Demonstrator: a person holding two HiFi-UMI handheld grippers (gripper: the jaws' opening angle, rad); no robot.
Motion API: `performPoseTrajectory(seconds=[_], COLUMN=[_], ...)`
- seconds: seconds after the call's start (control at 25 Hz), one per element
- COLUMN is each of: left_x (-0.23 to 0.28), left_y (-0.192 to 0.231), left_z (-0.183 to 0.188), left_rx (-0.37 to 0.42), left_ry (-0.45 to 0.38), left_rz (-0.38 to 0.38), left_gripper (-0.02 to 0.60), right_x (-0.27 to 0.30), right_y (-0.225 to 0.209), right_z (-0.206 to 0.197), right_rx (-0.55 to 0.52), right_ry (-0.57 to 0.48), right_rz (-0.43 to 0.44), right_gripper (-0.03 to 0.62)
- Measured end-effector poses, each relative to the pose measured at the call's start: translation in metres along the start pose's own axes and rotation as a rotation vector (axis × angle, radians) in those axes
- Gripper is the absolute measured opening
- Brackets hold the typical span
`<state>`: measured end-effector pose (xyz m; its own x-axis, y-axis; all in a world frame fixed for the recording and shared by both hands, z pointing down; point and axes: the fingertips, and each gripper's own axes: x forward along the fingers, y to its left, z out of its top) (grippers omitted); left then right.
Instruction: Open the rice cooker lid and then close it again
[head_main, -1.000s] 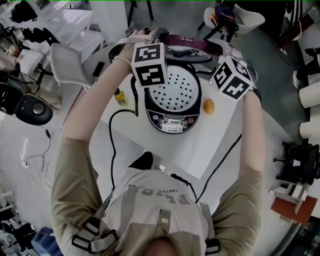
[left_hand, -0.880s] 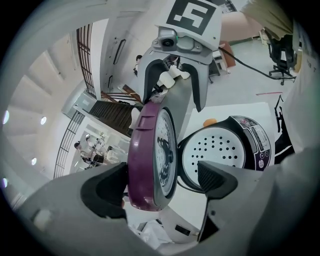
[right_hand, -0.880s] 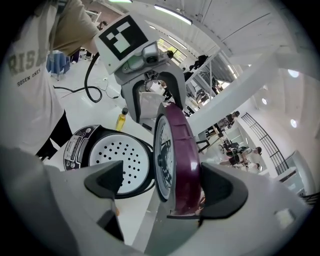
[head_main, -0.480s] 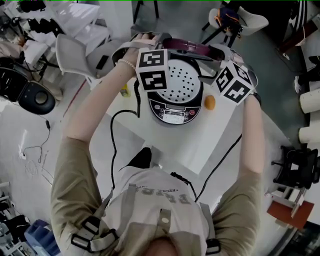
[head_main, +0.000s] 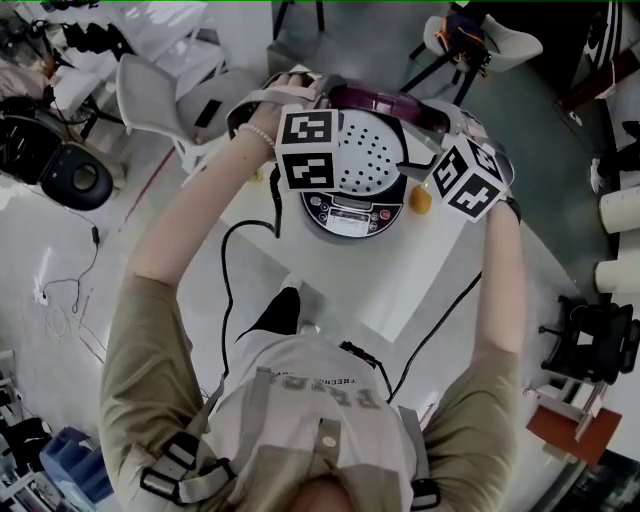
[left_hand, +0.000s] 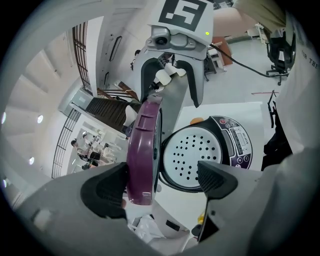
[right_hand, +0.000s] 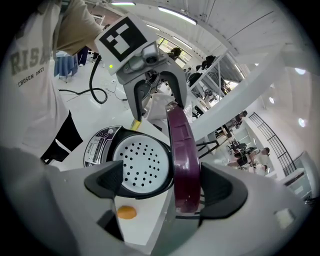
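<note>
Count by kind. You hold two grippers, the left gripper (left_hand: 161, 179) and the right gripper (right_hand: 161, 177). Each carries one marker cube, two in all: left cube (head_main: 308, 150), right cube (head_main: 467, 178). Two black cables run back toward you, left cable (head_main: 224, 290) and right cable (head_main: 440, 328). There is one white table (head_main: 400, 290). On it sits one rice cooker (head_main: 345, 215) with one purple lid (head_main: 385, 100) and one white perforated plate (head_main: 365, 155). Also on the table are one small orange item (head_main: 420, 200) and one small yellow item (right_hand: 135, 123). Two white chairs stand beyond the table: first chair (head_main: 150, 95), second chair (head_main: 495, 40).
</note>
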<state>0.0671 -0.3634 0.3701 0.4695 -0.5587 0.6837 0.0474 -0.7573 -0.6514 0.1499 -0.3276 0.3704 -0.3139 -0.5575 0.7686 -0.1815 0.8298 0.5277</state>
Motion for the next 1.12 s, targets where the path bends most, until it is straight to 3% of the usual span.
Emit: performPoseTrajectory(seconds=[1.12], left_x=[-0.003], left_y=[-0.081], left_z=[-0.006], left_rx=[0.014], left_ry=[0.059], left_rz=[-0.099], left_gripper=[0.459], right_x=[0.005], right_y=[0.080], right_z=[-0.009], right_rx=[0.009], right_ry=[-0.026], right_rz=[0.120], right_gripper=[0.477])
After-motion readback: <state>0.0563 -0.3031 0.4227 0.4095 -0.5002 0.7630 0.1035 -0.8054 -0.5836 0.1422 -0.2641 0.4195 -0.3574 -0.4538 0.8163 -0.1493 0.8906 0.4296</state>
